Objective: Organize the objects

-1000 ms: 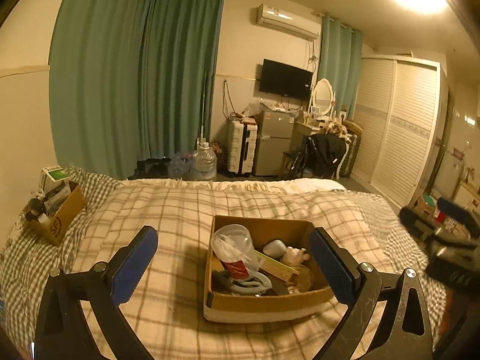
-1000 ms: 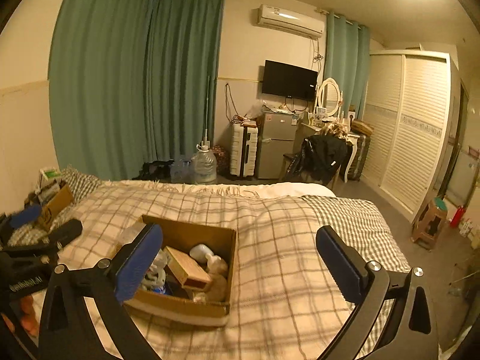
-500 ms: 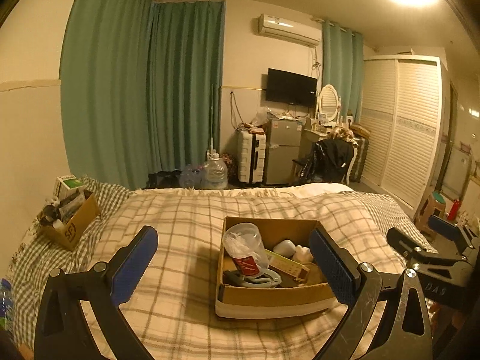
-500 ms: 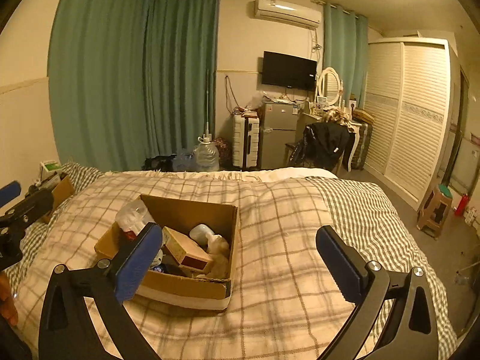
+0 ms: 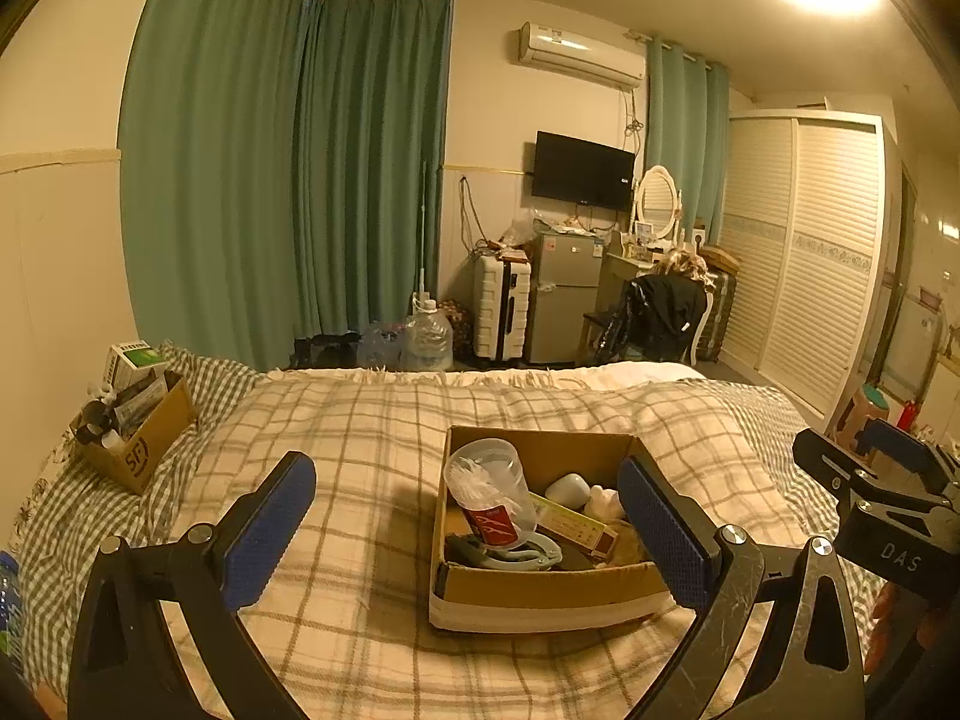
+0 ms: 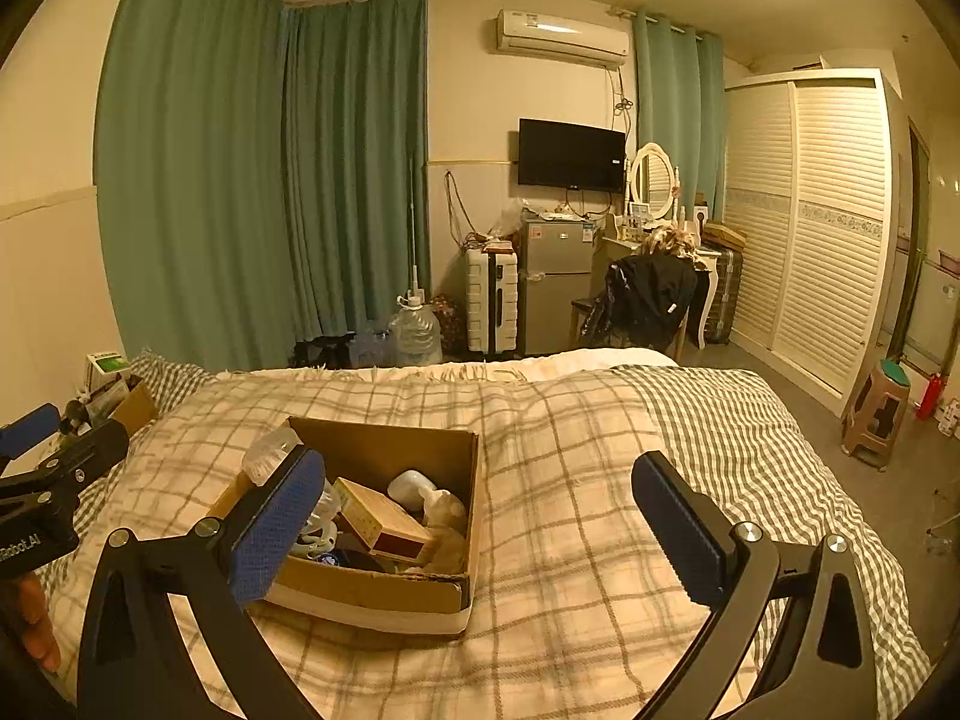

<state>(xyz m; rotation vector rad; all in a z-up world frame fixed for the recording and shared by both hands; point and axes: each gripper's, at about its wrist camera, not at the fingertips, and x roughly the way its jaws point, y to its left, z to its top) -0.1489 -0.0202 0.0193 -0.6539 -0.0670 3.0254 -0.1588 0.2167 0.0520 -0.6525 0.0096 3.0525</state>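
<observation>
An open cardboard box (image 5: 540, 591) sits on the checked blanket and holds a clear plastic cup with a red label (image 5: 489, 486), a long yellow-red carton (image 5: 576, 525), a small white object (image 5: 567, 489), a pale plush toy (image 5: 603, 501) and a light blue ring-shaped item (image 5: 528, 555). My left gripper (image 5: 462, 480) hovers open in front of the box, empty. In the right wrist view the same box (image 6: 372, 591) lies low left. My right gripper (image 6: 480, 474) is open and empty, with its left finger in front of the box's near corner.
A second cardboard box (image 5: 141, 450) full of small items rests on the grey checked pillow at the far left. The bed's right edge drops to the floor, where a stool (image 6: 879, 414) stands. Curtains, a suitcase, a fridge and a wardrobe line the far wall.
Both wrist views have levelled out and shifted slightly over the bed. The right gripper sits higher in the left wrist view. Both grippers stay open and empty, and the box has not moved.
</observation>
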